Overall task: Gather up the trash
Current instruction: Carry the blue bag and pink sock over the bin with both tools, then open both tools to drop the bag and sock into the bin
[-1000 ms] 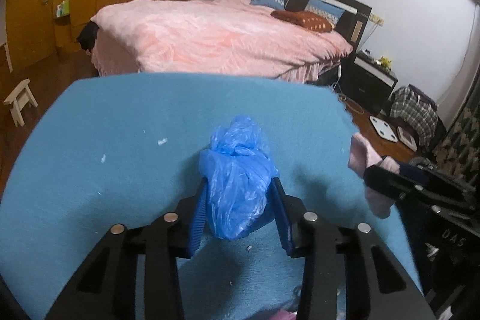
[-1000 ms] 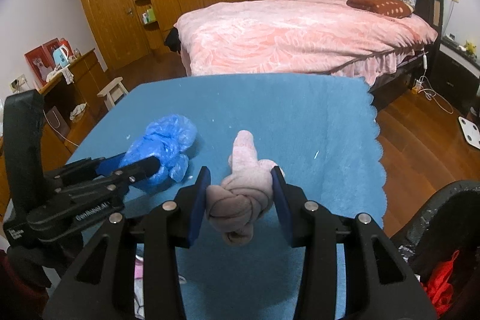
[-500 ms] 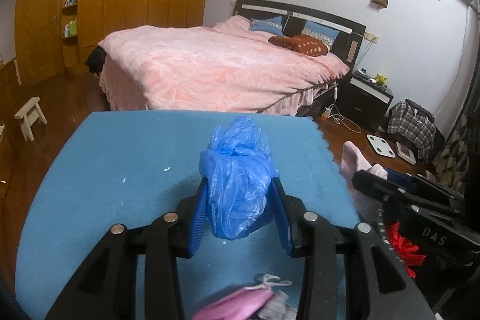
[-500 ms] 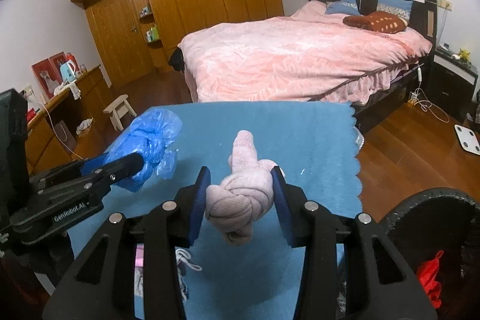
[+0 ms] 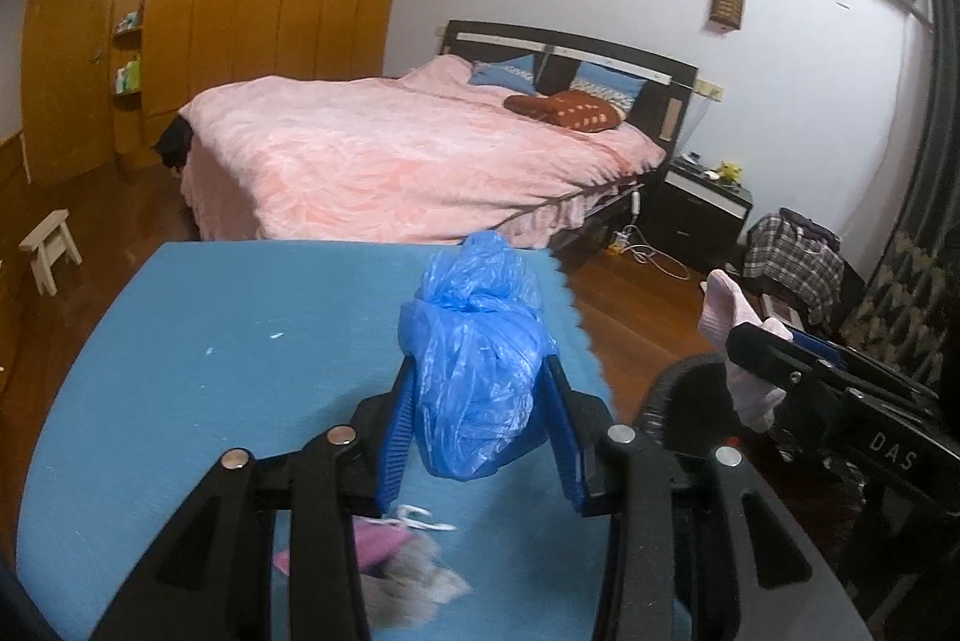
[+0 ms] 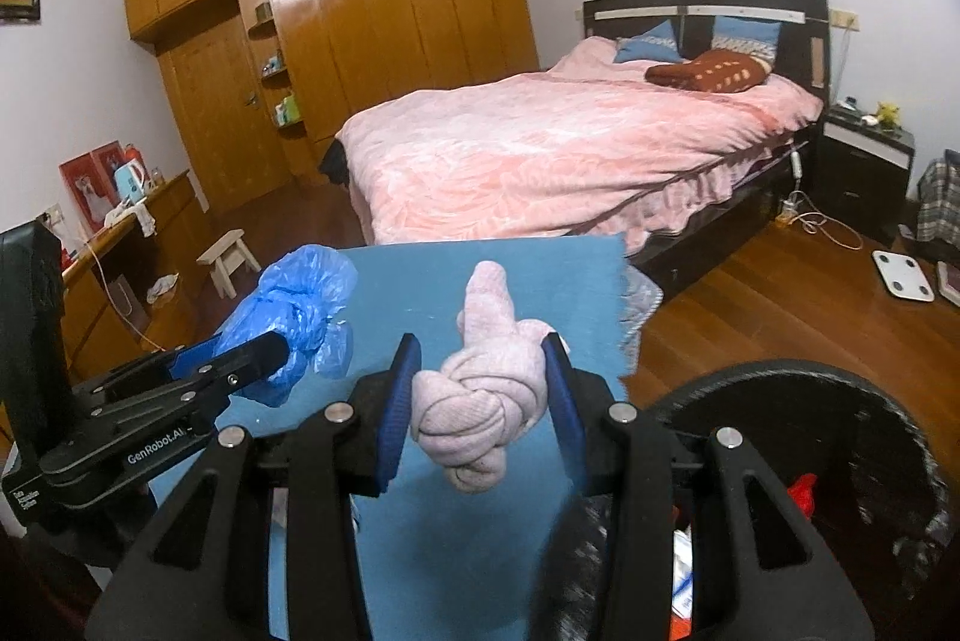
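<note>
Both pieces of trash are in hand and clear of the desk (image 5: 210, 317), so the step looks like the carry to the bin. The left gripper (image 5: 480, 425) has its jaws pinching a crumpled blue plastic bag (image 5: 477, 359), held above the blue-covered desk near its right edge. The right gripper (image 6: 477, 401) has its jaws pinching a knotted pink sock (image 6: 486, 389), held over the desk's corner with the black trash bin (image 6: 870, 401) just to its right and lower down; some red and white scraps already lie inside it.

The next move probably calls for swinging each gripper over the bin's open mouth and spreading the jaws there, one after the other so the two tools do not collide. The light bag may cling to the pads.

More bits are left on the desk below the left gripper: something pink (image 5: 378, 545), a white looped cord (image 5: 420, 518) and a blurred grey wad (image 5: 414, 581). Beyond the desk lies a bedroom with a bed (image 6: 570, 149) under a pink cover, a wooden wardrobe (image 6: 372, 11), a small white stool (image 6: 231, 260) and a wood floor (image 6: 780, 293)
</note>
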`<control>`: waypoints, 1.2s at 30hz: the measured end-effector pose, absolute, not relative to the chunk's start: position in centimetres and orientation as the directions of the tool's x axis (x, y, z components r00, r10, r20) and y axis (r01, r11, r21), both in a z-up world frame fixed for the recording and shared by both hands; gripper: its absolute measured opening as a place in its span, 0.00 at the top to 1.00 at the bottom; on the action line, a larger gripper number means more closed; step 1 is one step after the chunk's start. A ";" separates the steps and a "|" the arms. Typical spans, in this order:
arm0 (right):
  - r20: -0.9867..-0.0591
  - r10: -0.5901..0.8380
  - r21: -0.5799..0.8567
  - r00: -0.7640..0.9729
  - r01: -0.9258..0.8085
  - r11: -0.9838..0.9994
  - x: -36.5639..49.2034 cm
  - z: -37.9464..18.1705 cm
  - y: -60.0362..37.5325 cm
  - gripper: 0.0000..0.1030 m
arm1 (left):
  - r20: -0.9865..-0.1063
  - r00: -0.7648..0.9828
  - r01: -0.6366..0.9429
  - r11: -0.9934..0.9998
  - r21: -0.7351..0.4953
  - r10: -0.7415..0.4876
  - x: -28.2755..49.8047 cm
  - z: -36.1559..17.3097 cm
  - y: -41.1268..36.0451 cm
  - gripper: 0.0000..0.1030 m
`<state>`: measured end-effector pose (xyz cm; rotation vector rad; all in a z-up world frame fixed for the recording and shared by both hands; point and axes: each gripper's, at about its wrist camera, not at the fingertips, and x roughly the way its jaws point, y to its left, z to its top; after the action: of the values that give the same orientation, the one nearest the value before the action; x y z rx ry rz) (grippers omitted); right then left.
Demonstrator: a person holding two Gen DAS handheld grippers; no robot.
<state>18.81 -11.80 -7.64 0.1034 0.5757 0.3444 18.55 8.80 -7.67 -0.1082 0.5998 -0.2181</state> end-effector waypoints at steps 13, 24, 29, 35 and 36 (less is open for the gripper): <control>-0.502 0.241 0.170 0.831 -0.179 0.969 13.2 -7.2 -19.3 0.61 | -0.520 0.786 0.285 0.943 -0.174 -0.333 14.6 -6.8 1.0 0.61; -0.509 0.159 0.173 0.846 -0.081 0.982 10.3 -8.4 -24.8 0.61 | -0.537 0.748 0.360 0.918 -0.165 -0.390 12.9 -7.7 -3.9 0.61; -0.512 0.121 0.182 0.850 -0.030 0.983 9.5 -9.0 -27.4 0.61 | -0.543 0.731 0.398 0.905 -0.154 -0.413 13.0 -8.3 -6.5 0.61; -0.518 0.081 0.183 0.851 0.018 0.983 8.9 -9.7 -29.6 0.61 | -0.546 0.713 0.437 0.888 -0.143 -0.439 13.5 -8.8 -9.1 0.61; -0.520 0.075 0.184 0.851 0.025 0.983 8.9 -9.8 -29.9 0.61 | -0.547 0.709 0.444 0.885 -0.143 -0.444 13.6 -8.8 -9.5 0.61</control>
<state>8.91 -29.88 -9.83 0.1870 0.5535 0.0264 13.60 -9.53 -8.81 -0.0012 0.6074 -0.4928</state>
